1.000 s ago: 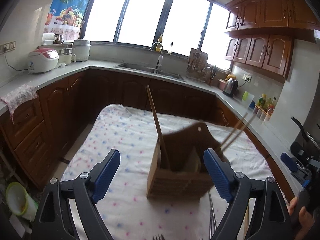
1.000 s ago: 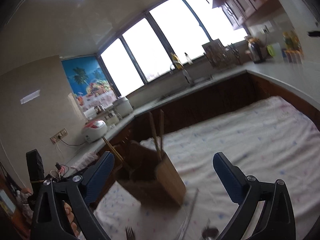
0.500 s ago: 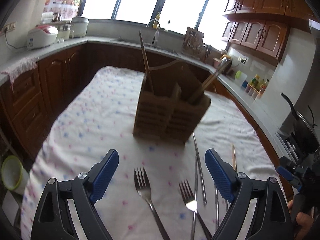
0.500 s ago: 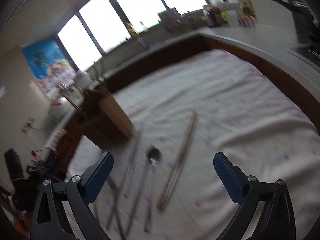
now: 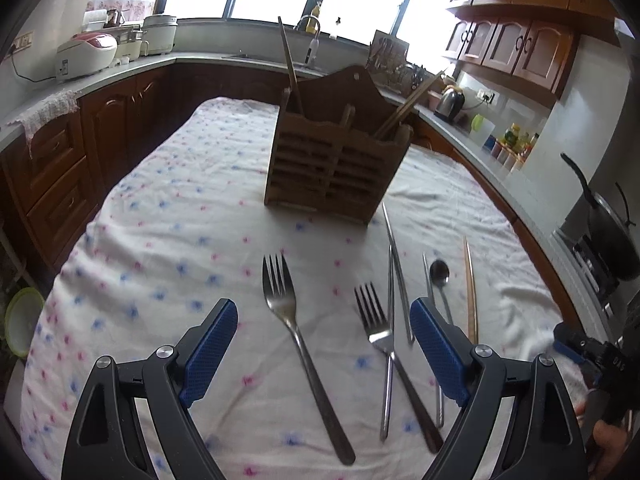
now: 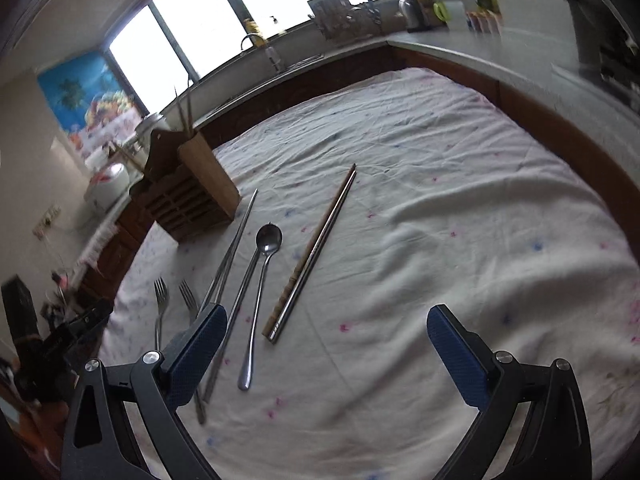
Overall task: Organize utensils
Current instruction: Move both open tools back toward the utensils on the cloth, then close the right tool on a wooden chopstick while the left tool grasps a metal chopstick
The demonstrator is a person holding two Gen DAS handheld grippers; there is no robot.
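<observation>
While both my grippers hang spread and empty, the nearest fork (image 5: pixel 298 340) lies on the counter (image 5: pixel 160 240) between my left fingers (image 5: pixel 210 352), its handle running back toward me, tines toward the caddy (image 5: pixel 336 172).

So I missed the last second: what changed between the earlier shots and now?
Both cameras tilted down from the wooden holder toward the table, bringing the loose forks, spoon and chopsticks into view. Nothing was gripped or released: left gripper and right gripper stayed open and empty. The holder stayed put.
</observation>
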